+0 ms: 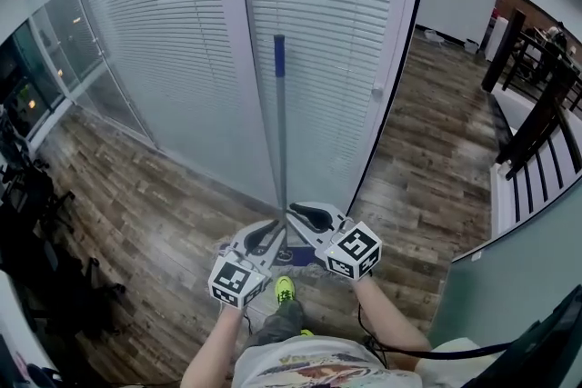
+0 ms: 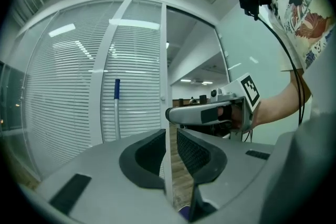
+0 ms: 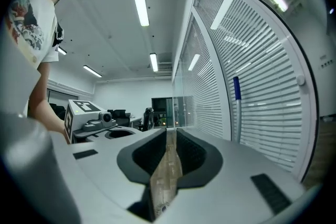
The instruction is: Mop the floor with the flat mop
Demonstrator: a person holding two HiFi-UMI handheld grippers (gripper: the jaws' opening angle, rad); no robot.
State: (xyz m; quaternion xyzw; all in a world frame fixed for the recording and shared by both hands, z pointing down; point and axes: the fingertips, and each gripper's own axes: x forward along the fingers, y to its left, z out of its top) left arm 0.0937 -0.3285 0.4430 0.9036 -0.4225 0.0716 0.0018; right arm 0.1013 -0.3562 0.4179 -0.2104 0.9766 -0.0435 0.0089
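Observation:
The flat mop stands upright against the glass wall, its grey handle topped by a blue grip. Its blue head lies on the wood floor, partly hidden behind the grippers. My left gripper and right gripper are held side by side just in front of the handle's lower end, both shut and holding nothing. In the left gripper view the handle stands left of the shut left gripper, apart from it. In the right gripper view the handle stands right of the shut right gripper.
A glass wall with white blinds fills the front. Dark chairs and gear crowd the left. A dark wooden railing and a grey partition stand at the right. A green shoe is below the grippers.

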